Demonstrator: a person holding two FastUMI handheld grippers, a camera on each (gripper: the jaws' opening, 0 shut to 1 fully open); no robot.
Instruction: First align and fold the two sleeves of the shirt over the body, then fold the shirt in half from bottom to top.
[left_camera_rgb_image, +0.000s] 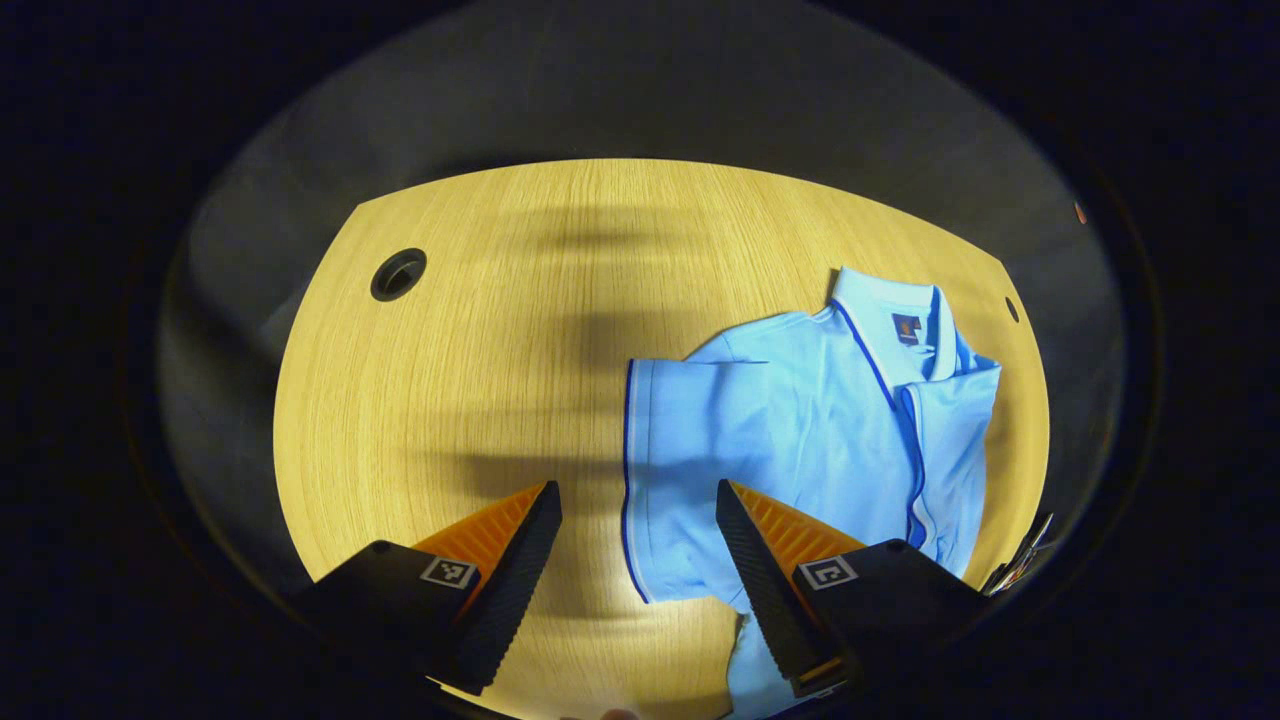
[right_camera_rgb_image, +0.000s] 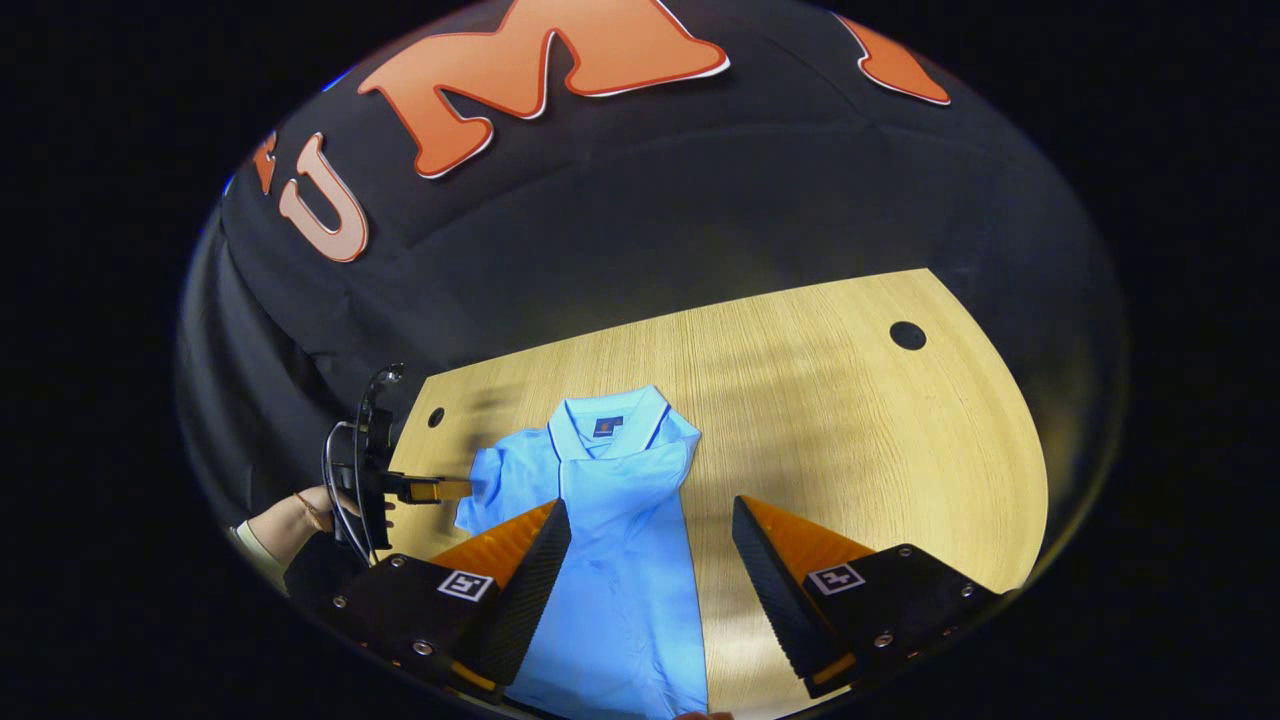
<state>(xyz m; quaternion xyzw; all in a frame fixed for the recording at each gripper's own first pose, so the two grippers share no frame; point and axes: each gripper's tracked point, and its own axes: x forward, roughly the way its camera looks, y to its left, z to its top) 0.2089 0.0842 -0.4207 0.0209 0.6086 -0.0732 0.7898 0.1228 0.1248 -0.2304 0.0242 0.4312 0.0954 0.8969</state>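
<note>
A light blue polo shirt (left_camera_rgb_image: 800, 440) lies flat on the wooden table (left_camera_rgb_image: 480, 330), collar (left_camera_rgb_image: 900, 320) toward the far right. Its near sleeve (left_camera_rgb_image: 680, 440) is spread out sideways, and its trimmed edge runs between the fingers of my open left gripper (left_camera_rgb_image: 640, 565), which hovers just above it. The shirt's far side (left_camera_rgb_image: 950, 440) is folded over the body. In the right gripper view the shirt (right_camera_rgb_image: 620, 560) lies lengthwise with its collar (right_camera_rgb_image: 610, 420) far, and my right gripper (right_camera_rgb_image: 650, 575) stands open above its lower body. The left gripper (right_camera_rgb_image: 435, 490), held by a hand (right_camera_rgb_image: 290, 520), points at the spread sleeve (right_camera_rgb_image: 490, 490).
The table has a round cable hole (left_camera_rgb_image: 398, 274) at the far left and a small one (left_camera_rgb_image: 1012, 308) beyond the collar. Bare wood (right_camera_rgb_image: 850, 440) stretches to the right of the shirt, with another hole (right_camera_rgb_image: 907, 335). The black cloth wall (right_camera_rgb_image: 650, 220) stands behind the table.
</note>
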